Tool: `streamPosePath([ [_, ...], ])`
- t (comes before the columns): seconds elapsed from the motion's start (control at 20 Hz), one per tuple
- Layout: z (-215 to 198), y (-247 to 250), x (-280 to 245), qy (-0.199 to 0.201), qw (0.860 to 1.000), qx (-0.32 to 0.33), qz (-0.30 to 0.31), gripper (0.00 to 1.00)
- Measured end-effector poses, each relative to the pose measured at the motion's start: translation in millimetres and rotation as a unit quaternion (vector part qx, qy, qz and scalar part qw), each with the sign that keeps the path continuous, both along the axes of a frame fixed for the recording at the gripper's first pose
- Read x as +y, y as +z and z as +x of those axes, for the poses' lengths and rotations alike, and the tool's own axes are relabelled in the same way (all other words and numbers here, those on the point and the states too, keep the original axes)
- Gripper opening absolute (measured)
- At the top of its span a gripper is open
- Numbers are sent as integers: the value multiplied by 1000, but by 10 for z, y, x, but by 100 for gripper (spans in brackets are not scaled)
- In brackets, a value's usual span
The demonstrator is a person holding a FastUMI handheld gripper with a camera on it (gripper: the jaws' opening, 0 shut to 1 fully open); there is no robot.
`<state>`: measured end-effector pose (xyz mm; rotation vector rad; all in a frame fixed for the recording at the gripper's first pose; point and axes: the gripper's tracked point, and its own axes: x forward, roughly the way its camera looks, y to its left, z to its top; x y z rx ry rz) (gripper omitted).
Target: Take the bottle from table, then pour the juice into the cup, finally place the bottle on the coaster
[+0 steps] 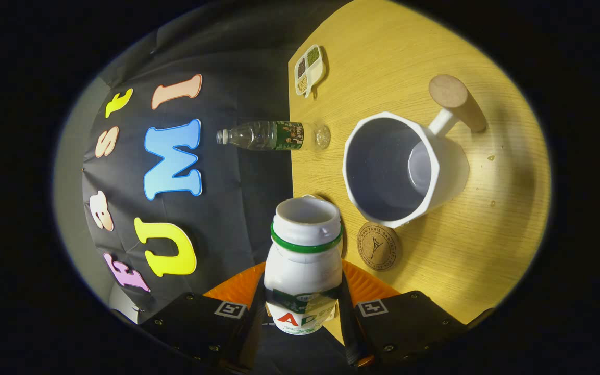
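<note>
Gripper [302, 307] clamped on a small white plastic juice bottle with a green ring round the neck [304, 265], both fingers [254, 312] pressing its sides. Cap off, mouth open and facing forward. View rolled sideways, so the light wood-grain worktop [487, 250] shows as a wall on one side, and the bottle held tipped over rather than upright.

Label writing: big red "A" then a green "D" on the lower band, further letters curving out of sight. Small print above and below too tiny to make out.

Just beyond the bottle mouth and off to the worktop side: white faceted mug with a round wooden handle [401, 166], opening turned toward the camera, inside looking plain pale, no liquid to make out. Bottle mouth near the mug rim but apart from it.

Round brown cork-looking coaster [378, 246] flat on the worktop right beside the mug's rim, between mug and bottle. Ring of stamped lettering round its edge, unreadable, plus a small figure logo in the middle.

Further back: clear plastic water bottle with a dark green label [274, 135] near the worktop edge, label text illegible. Past that, small white divided dish holding greenish and dark fillings [309, 69]. Couple of small droplets [490, 157] on the wood near the mug handle.
</note>
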<state>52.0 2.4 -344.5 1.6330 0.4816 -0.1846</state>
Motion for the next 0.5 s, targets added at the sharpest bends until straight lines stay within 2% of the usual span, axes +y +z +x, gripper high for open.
streamPosePath([
  [0.5, 82, 60, 12, -11, 1000, -6, 25, 63],
])
